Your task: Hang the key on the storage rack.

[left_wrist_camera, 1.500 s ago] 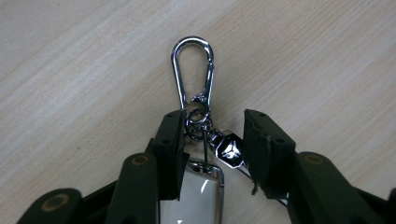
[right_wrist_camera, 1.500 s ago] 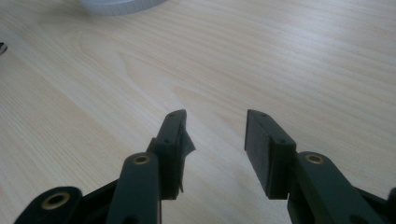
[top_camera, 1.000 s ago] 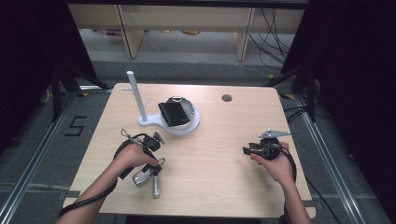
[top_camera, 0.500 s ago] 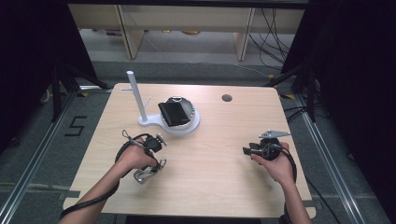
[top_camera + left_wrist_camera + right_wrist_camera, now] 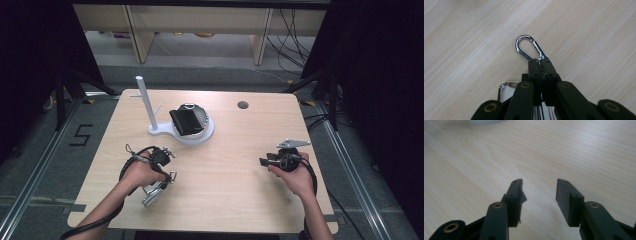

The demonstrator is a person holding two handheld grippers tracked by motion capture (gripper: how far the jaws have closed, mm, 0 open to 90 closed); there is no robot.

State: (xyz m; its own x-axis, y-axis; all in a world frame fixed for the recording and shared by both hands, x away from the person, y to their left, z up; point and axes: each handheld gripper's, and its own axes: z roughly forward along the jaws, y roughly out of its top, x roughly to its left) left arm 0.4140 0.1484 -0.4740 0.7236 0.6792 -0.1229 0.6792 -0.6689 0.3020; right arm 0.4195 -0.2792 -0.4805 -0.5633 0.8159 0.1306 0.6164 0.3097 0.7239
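Left gripper view: left tool (image 5: 541, 63) pinched tight on a carabiner (image 5: 528, 47); right tool (image 5: 539, 192) gapes, empty.

A stand (image 5: 170, 129) sits at the table's (image 5: 235, 200) far left, a wallet (image 5: 185, 121) on its base.

I read just one mark: a black "5" (image 5: 81, 135) taped on the grey floor (image 5: 30, 165), left of my table (image 5: 240, 150). Nothing else I saw carried any legible lettering, brand or label.
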